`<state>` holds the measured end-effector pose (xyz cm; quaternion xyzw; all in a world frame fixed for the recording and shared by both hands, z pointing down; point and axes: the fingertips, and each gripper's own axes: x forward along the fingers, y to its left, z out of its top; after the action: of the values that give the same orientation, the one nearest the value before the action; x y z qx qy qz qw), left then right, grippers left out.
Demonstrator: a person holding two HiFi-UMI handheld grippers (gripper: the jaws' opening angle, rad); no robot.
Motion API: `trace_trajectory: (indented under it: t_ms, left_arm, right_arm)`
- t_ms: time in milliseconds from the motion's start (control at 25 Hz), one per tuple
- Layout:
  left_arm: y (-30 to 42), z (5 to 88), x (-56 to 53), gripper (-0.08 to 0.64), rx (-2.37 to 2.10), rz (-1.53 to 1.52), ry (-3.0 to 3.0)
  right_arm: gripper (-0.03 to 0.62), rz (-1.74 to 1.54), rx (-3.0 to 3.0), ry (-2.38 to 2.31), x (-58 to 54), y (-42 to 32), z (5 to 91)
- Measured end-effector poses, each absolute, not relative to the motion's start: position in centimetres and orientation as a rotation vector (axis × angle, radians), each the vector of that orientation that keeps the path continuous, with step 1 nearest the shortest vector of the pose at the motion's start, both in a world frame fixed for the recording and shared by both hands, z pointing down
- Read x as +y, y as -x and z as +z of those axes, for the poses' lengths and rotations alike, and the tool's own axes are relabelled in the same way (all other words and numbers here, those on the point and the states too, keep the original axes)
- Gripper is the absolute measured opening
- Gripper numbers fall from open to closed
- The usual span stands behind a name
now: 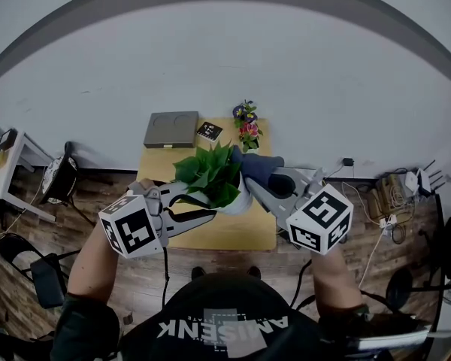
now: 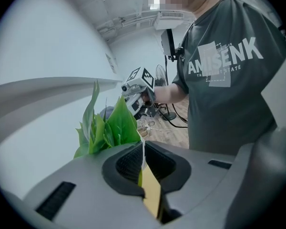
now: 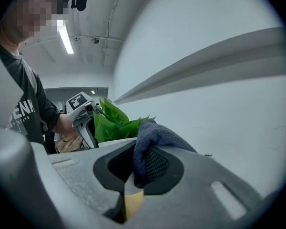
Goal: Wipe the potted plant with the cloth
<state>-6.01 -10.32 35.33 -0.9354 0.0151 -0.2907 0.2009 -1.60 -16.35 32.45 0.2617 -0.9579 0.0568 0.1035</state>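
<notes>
left tongs pinched on potted plant rim, frame centre over counter | right tongs clamp cloth beside leaves | risk: hard wipe levers pot from thin rim grip, tipping it

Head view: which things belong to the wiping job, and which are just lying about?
Job: potted plant, held at its pot by the left gripper; cloth, clamped in the right gripper.
Lying about: grey square tray, flower bunch, small black card.

Leafy green potted plant, white pot, upright, rim seemingly pinched in left gripper. Dark blue cloth bunched in right gripper, just beside the leaves.
</notes>
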Motion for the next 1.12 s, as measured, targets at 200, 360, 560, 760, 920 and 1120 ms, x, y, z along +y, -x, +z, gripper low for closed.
trace_trajectory:
  t_ms: [200,360,560,760,920,1120]
  left_arm:
    - [5.9,35.2,-10.3,0.012,0.054,-0.8,2.615]
    - [5.9,35.4,-10.4,0.014,0.057,-0.798,2.611]
    - [6.1,35.6,-10.7,0.014,0.06,-0.807,2.607]
    - [6.0,35.6,-10.5,0.014,0.048,-0.807,2.596]
    - [6.0,36.1,-10.4,0.012,0.027,-0.839,2.564]
    - [6.2,36.3,-10.1,0.012,-0.021,-0.851,2.546]
  right_arm:
    - [0.028,0.226,-2.818,-0.797,-16.2,0.9,33.8]
    - [0.028,0.283,-2.796,-0.809,-16.0,0.2,35.7]
    - [0.028,0.405,-2.764,-0.822,-15.8,-0.6,38.7]
    - [0.028,0.531,-2.738,-0.833,-15.4,-1.5,41.3]
    - [0.028,0.583,-2.735,-0.868,-16.0,-2.9,41.6]
    - [0.028,0.501,-2.795,-0.861,-17.4,-3.0,38.0]
